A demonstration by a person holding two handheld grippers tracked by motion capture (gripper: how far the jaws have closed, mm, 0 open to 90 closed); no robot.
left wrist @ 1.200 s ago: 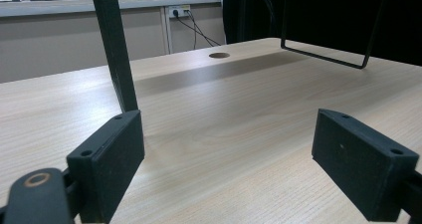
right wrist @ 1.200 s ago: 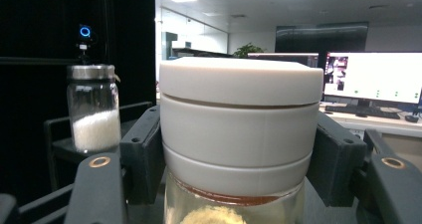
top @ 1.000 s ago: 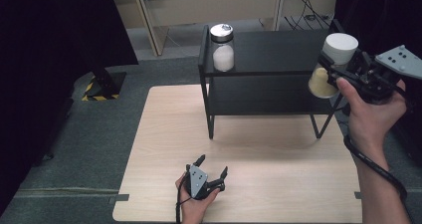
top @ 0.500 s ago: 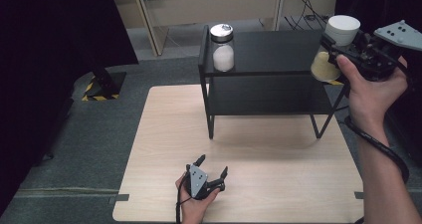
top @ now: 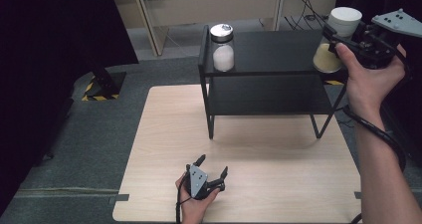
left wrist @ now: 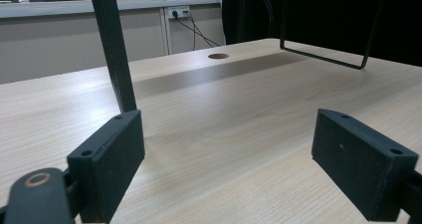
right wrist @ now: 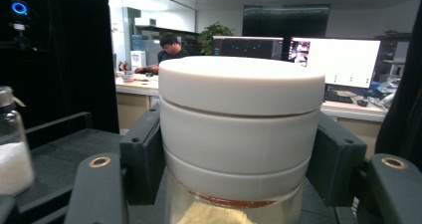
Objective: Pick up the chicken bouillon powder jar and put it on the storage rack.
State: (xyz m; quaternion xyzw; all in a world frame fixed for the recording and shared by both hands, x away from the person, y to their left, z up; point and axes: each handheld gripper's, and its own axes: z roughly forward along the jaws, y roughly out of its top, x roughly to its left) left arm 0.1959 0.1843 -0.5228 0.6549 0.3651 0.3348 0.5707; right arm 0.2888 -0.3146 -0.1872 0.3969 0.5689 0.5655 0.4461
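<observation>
— Between the right tool's (top: pixel 334 39) jaws, what is there?
— A white-lidded jar (top: pixel 337 40) of yellowish powder, clamped at the lid (upright), at the right end of the black shelf (top: pixel 278 50) top.
— And beyond it?
— A glass jar of white powder (top: pixel 222 47) stands at the far corner, well apart.
— The left tool (top: pixel 208 176)?
— Low over the desk (top: pixel 259 154) — jaws spread, nothing between them.

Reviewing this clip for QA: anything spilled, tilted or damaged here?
Nothing stands out. The white-lidded jar is upright, lid on, clamped in the right gripper at the black shelf's right end. The silver-lidded jar stands upright on the shelf. The left gripper rests open on the table.
</observation>
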